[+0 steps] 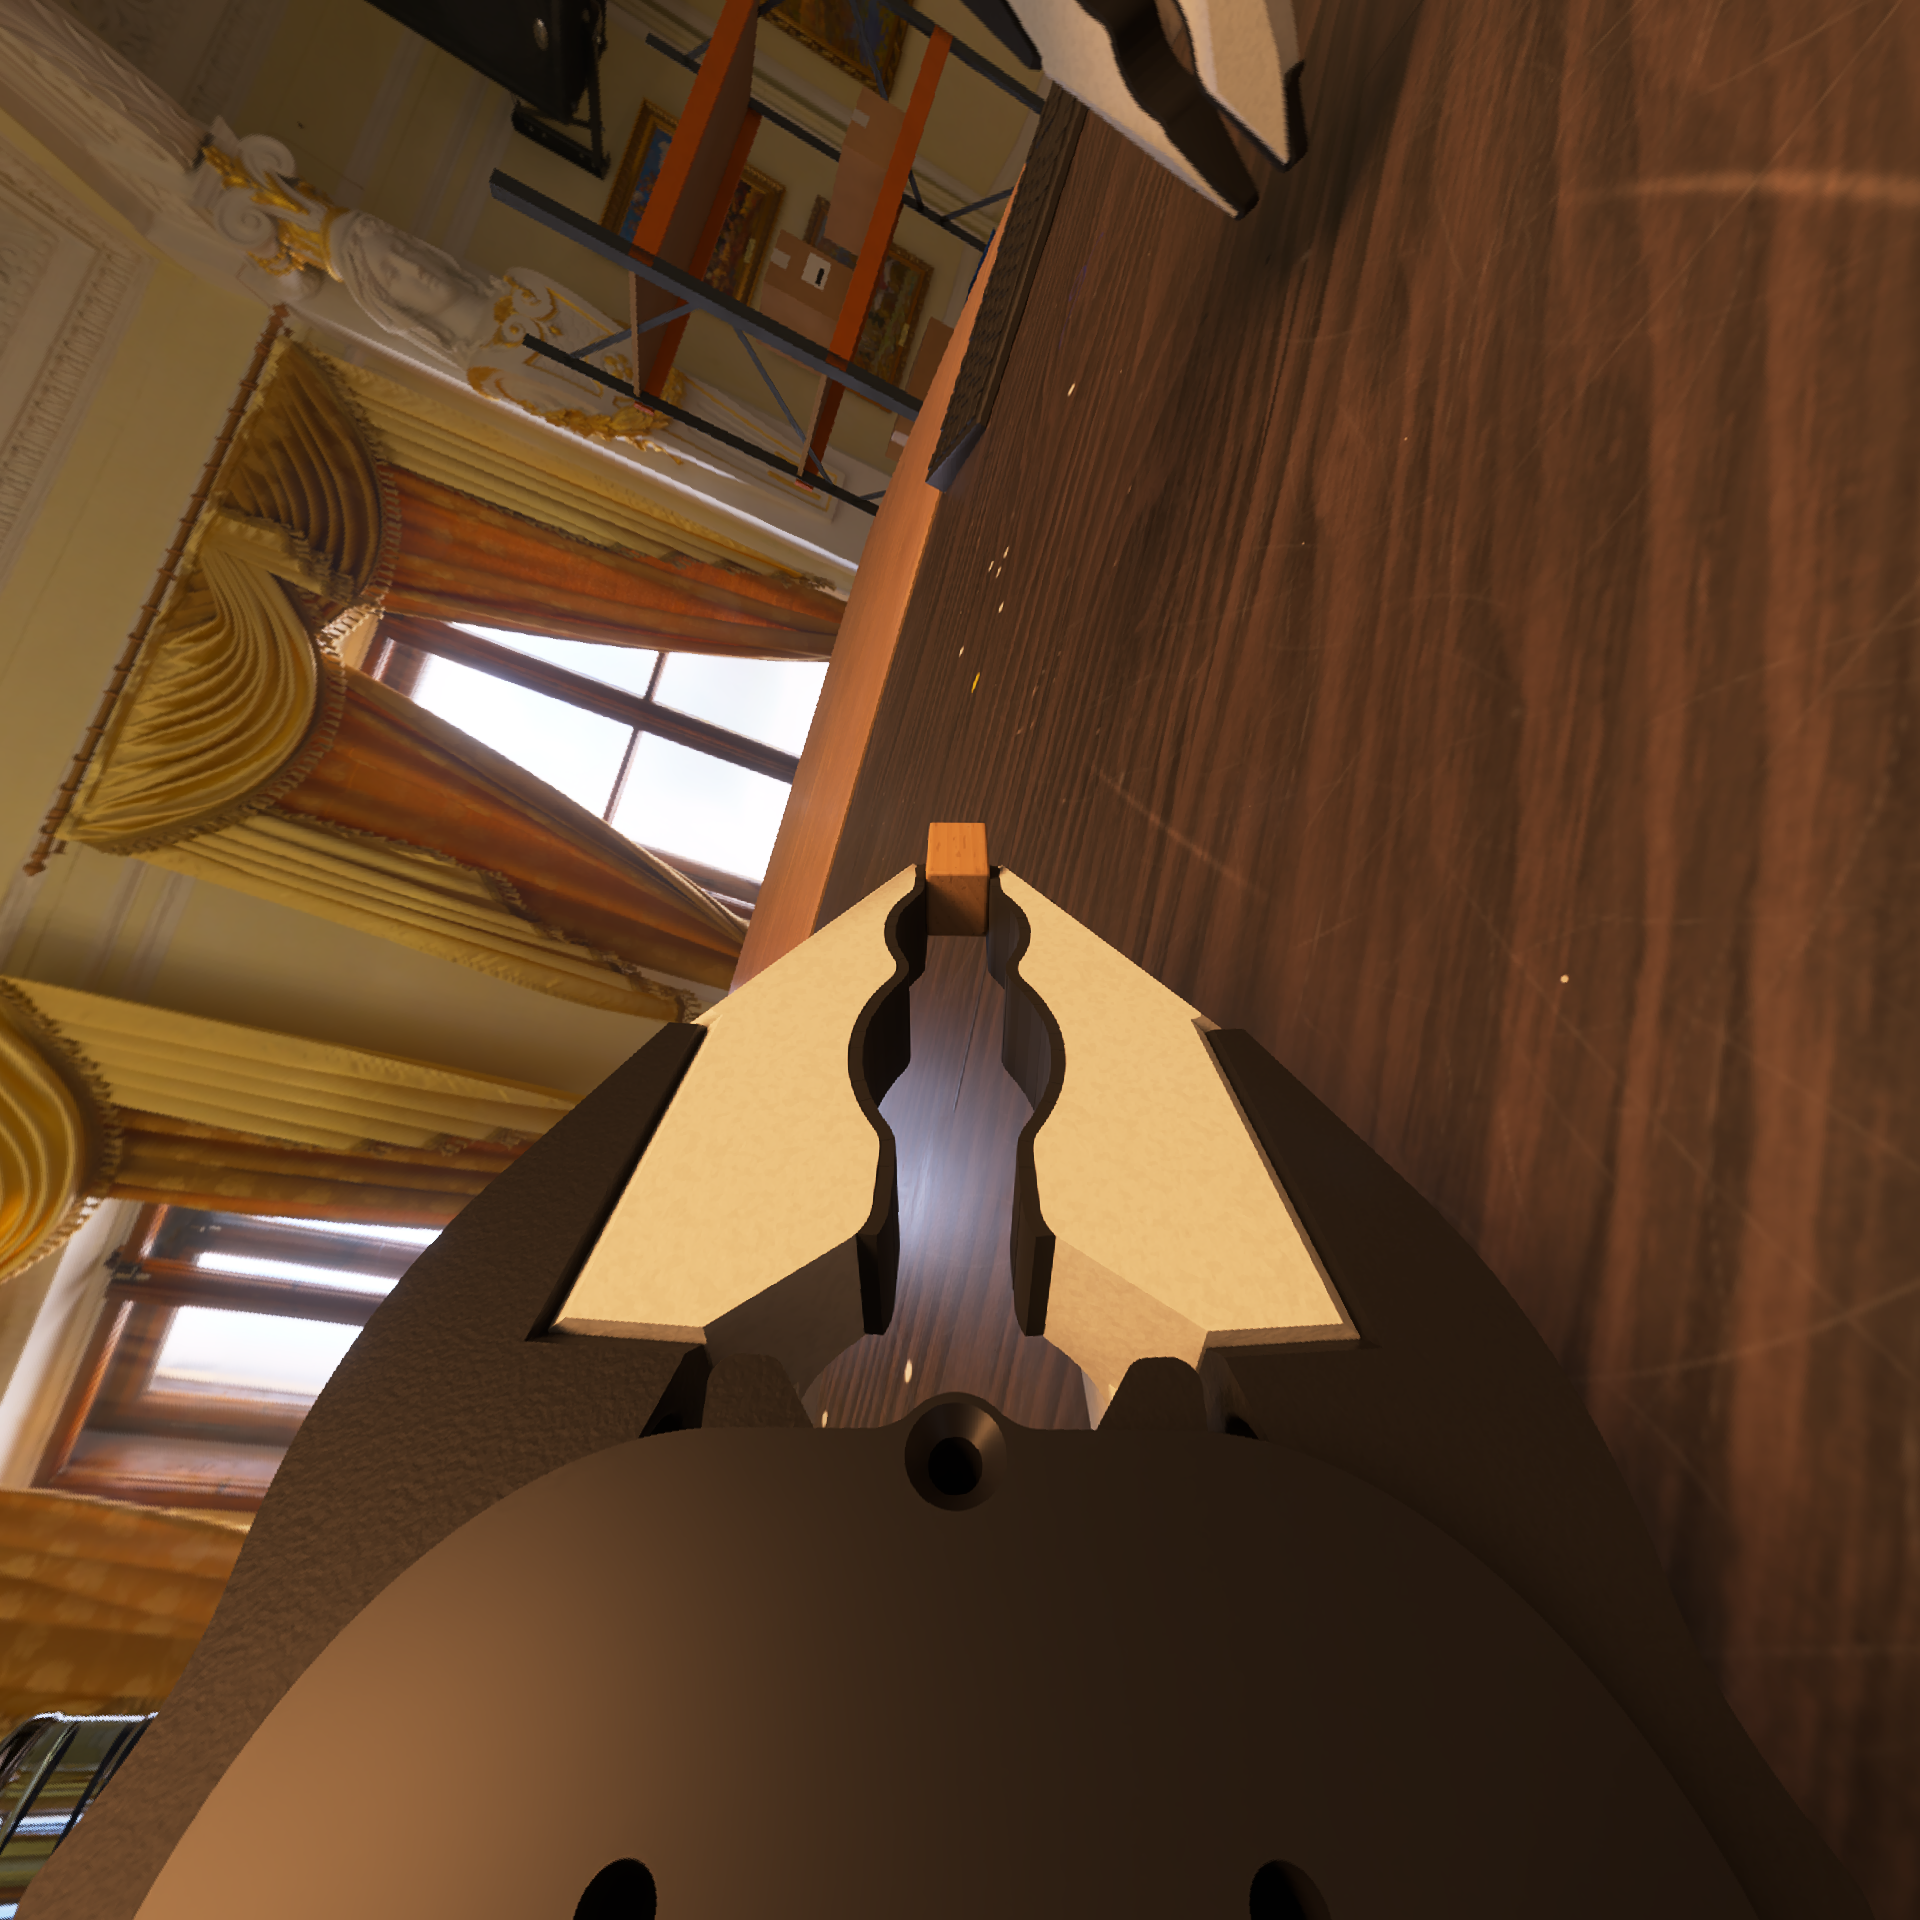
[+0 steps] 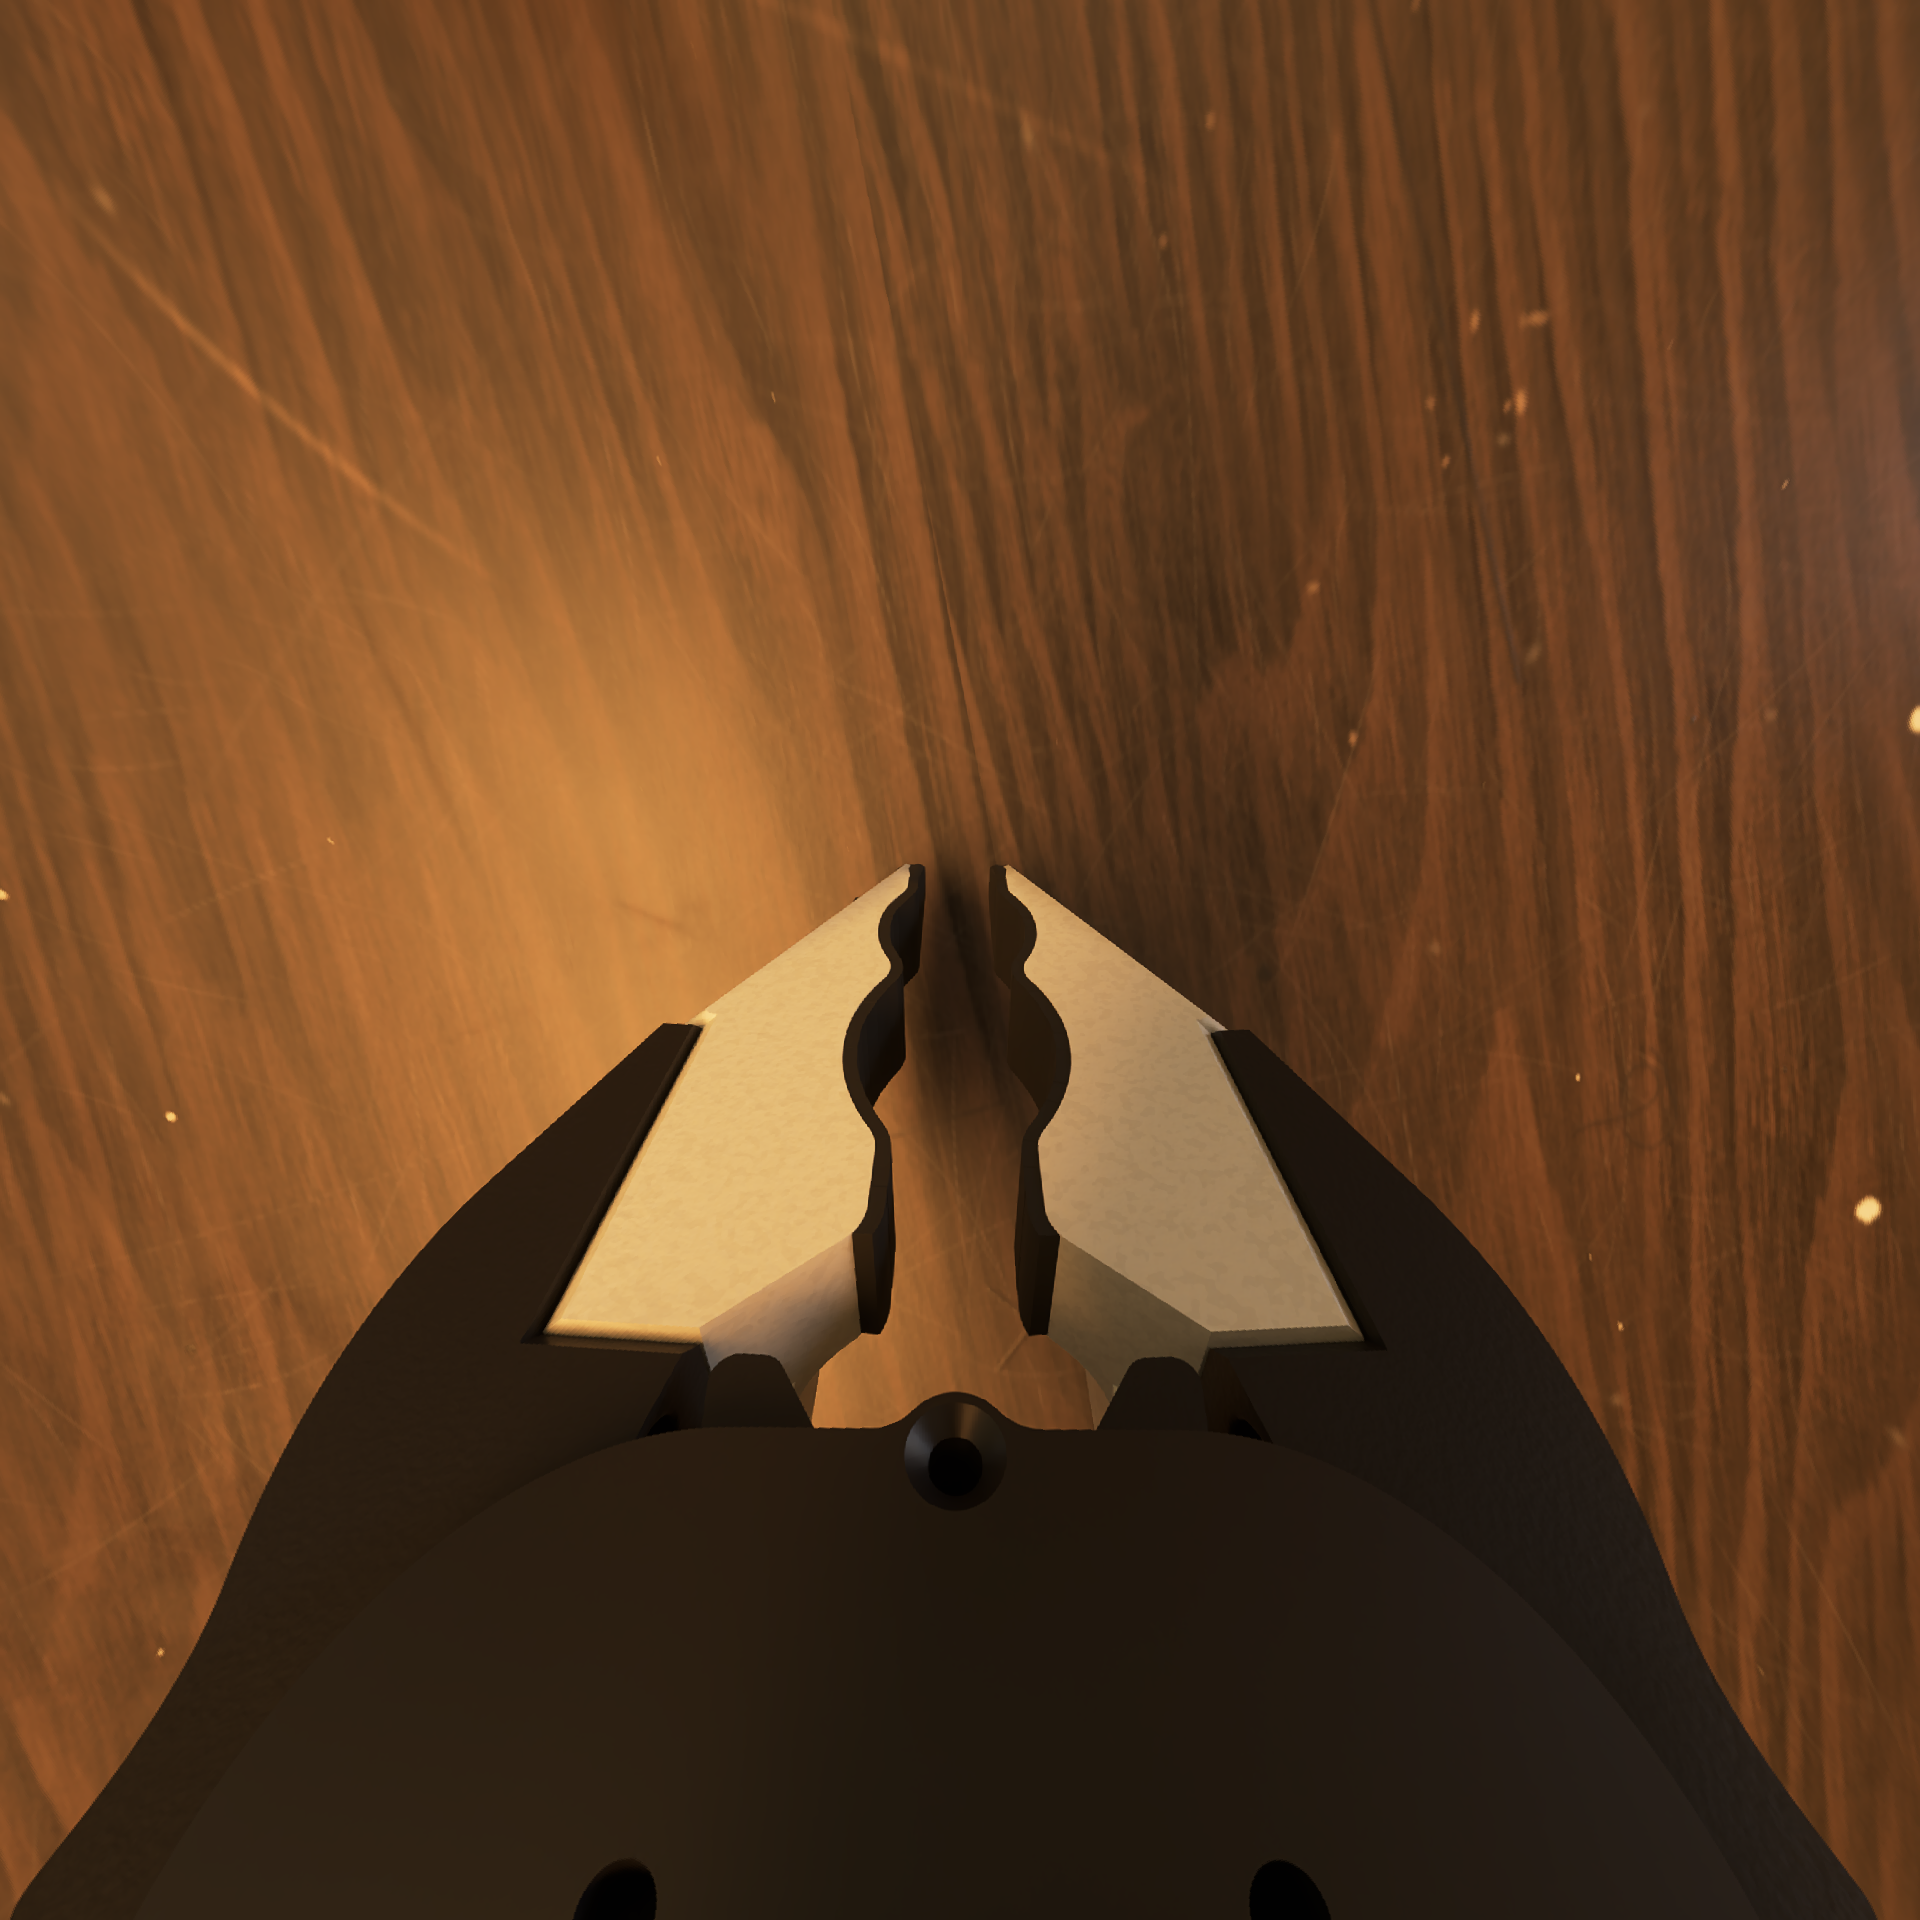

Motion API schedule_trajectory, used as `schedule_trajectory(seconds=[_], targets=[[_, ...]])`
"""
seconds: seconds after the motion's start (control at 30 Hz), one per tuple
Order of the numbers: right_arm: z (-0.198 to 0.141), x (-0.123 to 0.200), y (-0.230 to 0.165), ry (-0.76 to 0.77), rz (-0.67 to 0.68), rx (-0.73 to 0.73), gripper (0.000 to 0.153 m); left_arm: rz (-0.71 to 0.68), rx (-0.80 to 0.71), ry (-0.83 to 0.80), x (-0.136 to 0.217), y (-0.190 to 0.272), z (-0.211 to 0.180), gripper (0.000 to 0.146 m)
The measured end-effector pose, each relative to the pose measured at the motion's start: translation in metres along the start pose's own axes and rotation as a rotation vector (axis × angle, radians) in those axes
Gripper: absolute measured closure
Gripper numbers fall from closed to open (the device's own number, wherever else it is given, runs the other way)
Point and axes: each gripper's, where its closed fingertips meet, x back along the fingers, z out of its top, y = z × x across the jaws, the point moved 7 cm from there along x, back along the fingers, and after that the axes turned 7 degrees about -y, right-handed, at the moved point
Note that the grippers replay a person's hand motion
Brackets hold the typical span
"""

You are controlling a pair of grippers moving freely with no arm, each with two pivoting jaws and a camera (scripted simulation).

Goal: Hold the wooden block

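Observation:
A small light wooden block [image 1: 956, 862] sits between the fingertips of my left gripper [image 1: 956, 896], which is shut on it. Its far end sticks out past the tips. The view is rolled, so the dark wooden table [image 1: 1455, 727] fills the right side; I cannot tell whether the block touches it. My right gripper [image 2: 956, 883] points down at the table top [image 2: 935, 416] with a narrow gap between its fingers and nothing in it. It also shows in the left wrist view [image 1: 1262, 171], far off at the top.
The table's edge [image 1: 862, 675] runs up the middle of the left wrist view. A dark flat slab [image 1: 997, 312] lies at its far end. Beyond stand a metal rack with cardboard boxes [image 1: 800, 270] and curtained windows [image 1: 644, 748].

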Motion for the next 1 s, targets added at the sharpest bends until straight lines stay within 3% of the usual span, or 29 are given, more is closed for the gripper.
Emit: schedule_trajectory(seconds=[0.2,0.4,0.7,1.0], targets=[[0.035,-0.006,-0.014,0.172,0.055,0.084,0.144,-0.003,-0.023,-0.001,-0.001,0.003,0.001,0.136],[0.053,-0.028,-0.027,0.101,0.140,0.071,0.138,-0.007,-0.019,0.000,0.000,0.003,0.001,0.136],[0.014,-0.006,-0.004,0.037,0.071,-0.068,0.138,-0.016,-0.016,0.000,0.000,0.004,0.001,0.136],[0.005,-0.015,-0.003,0.003,0.124,-0.032,0.141,-0.025,-0.024,-0.003,-0.001,0.005,0.001,0.136]])
